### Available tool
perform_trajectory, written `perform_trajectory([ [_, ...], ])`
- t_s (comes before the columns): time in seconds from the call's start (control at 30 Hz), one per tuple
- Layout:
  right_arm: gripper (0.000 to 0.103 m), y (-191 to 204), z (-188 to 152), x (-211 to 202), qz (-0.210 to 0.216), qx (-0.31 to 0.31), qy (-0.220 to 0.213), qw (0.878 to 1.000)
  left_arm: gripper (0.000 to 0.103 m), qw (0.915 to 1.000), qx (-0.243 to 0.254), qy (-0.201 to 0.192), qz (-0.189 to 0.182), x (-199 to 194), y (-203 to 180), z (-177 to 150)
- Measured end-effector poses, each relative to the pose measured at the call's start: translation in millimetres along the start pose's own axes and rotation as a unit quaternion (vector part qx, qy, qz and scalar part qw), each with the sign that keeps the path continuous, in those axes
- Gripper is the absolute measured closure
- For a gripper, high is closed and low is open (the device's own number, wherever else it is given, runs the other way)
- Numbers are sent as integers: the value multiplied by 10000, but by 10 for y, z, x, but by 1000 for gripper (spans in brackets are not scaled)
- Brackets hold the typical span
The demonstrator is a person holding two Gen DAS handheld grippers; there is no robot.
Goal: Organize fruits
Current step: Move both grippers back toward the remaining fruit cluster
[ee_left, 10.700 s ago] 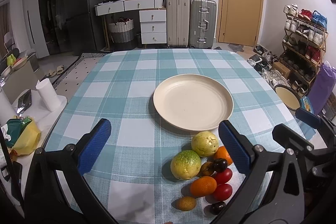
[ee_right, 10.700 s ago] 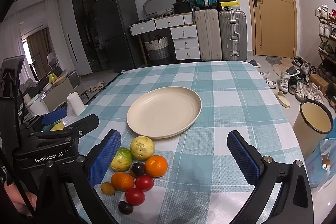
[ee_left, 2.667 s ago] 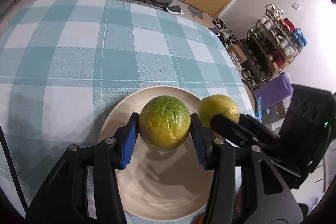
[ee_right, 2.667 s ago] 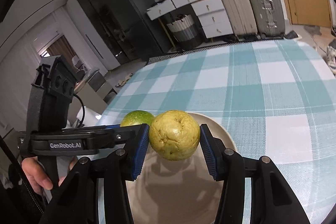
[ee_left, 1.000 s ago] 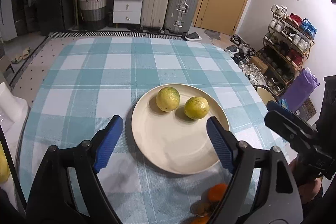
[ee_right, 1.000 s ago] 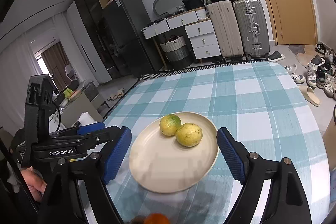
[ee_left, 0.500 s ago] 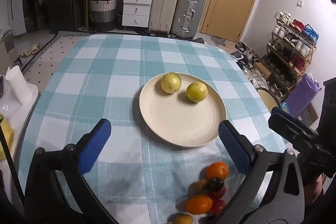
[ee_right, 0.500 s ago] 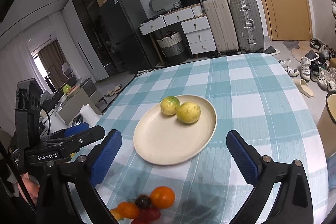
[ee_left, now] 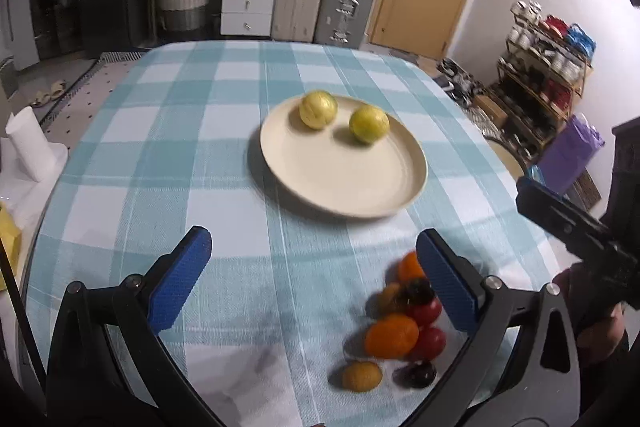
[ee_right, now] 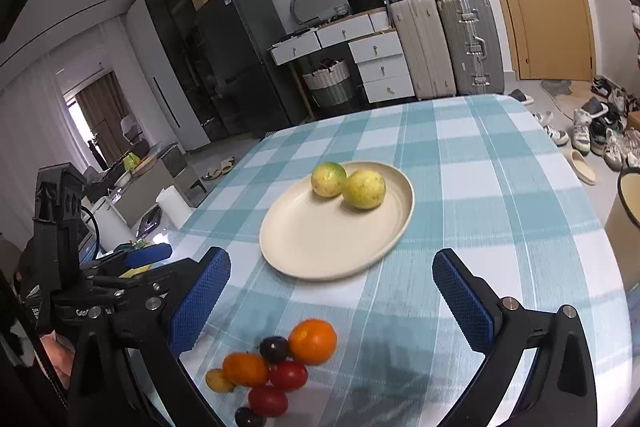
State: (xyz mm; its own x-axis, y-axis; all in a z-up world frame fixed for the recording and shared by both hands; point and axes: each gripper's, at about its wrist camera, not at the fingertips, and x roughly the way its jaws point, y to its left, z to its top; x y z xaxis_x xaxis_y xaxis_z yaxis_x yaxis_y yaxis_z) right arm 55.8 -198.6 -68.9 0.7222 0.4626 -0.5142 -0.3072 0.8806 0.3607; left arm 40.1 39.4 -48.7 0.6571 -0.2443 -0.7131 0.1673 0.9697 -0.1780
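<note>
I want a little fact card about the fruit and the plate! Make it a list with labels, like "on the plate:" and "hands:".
plate: round cream plate on the teal-and-white checked tablecloth
on the plate: green-yellow round fruit and yellow round fruit, both at the far side
off the plate: small fruit pile on the cloth, near side: two oranges, two red tomatoes, dark and yellowish small fruits
left gripper: open, holding nothing
right gripper: open, holding nothing
left to do: the pile is not yet on the plate

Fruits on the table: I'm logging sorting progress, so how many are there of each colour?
yellow-green fruits: 2
orange fruits: 2
red fruits: 2
dark fruits: 2
yellow-brown fruits: 2
Total: 10
</note>
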Motion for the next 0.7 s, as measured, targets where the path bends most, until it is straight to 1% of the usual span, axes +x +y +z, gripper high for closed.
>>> perform_trajectory([
  [0.13, 0, -45, -107, 7, -163, 80, 125, 9998, 1, 9997, 75, 133, -207, 1, 22, -149],
  [0.3, 0, -116, -180, 25, -121, 262, 209, 9994, 1, 9970, 388, 310, -599, -14, 4, -352],
  [0.43, 0, -133, -214, 21, -97, 289, 197, 9993, 1, 9950, 630, 366, -680, -33, -4, -494],
  [0.53, 0, -129, -238, 13, -120, 262, 179, 9994, 1, 9935, 705, 477, -758, -10, 5, -594],
  [0.67, 0, -126, -270, 15, -113, 297, 210, 9993, 1, 9923, 685, 569, -859, 34, 33, -718],
  [0.7, 0, -124, -278, 20, -116, 290, 218, 9993, 1, 9917, 769, 605, -833, 54, 11, -752],
])
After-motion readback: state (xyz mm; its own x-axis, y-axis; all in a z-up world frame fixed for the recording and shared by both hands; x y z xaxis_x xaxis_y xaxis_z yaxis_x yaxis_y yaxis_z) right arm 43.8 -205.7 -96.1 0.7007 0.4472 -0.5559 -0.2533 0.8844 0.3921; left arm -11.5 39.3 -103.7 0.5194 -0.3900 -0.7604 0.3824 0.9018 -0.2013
